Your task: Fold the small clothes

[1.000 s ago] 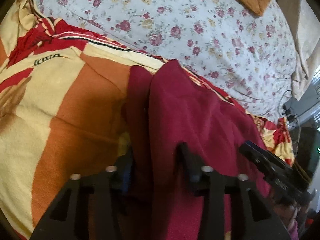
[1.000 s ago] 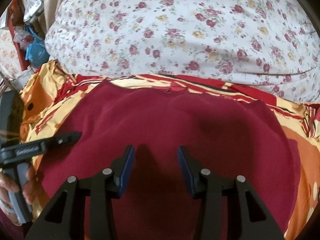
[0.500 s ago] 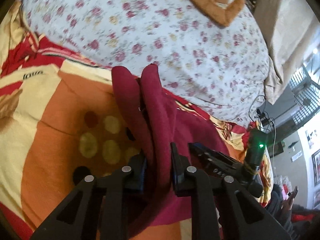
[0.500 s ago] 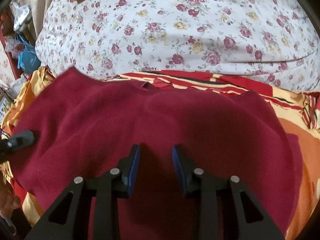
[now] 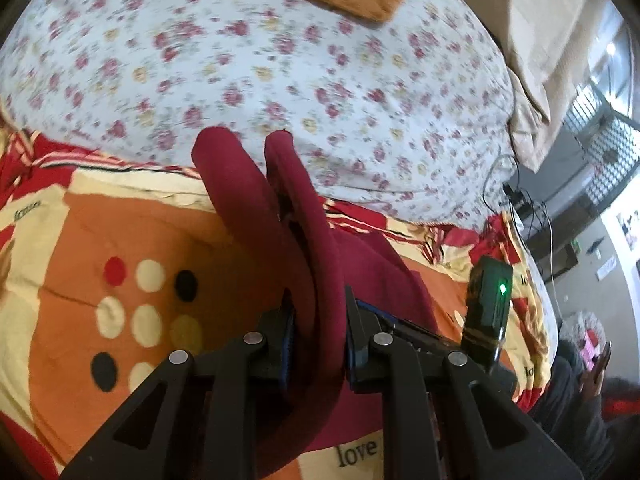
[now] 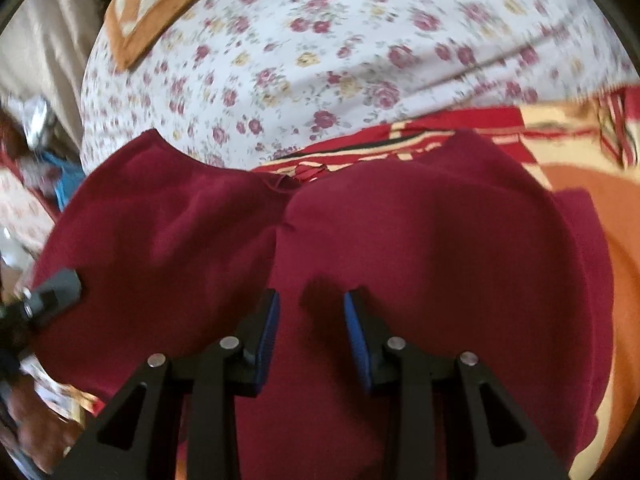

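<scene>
On an orange patterned bedspread (image 5: 120, 240), the left claw (image 5: 318, 336) grips the maroon garment (image 6: 420, 240); the right claw (image 6: 310, 320) gapes.

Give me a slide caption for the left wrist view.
Left gripper pinches a lifted fold of the maroon garment above the patterned blanket.

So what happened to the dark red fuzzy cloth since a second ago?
The left gripper closed on the dark red fleece garment and lifted its edge up, toward a fold. The right gripper stayed open over it. The orange patterned blanket and floral white quilt stayed put.
</scene>
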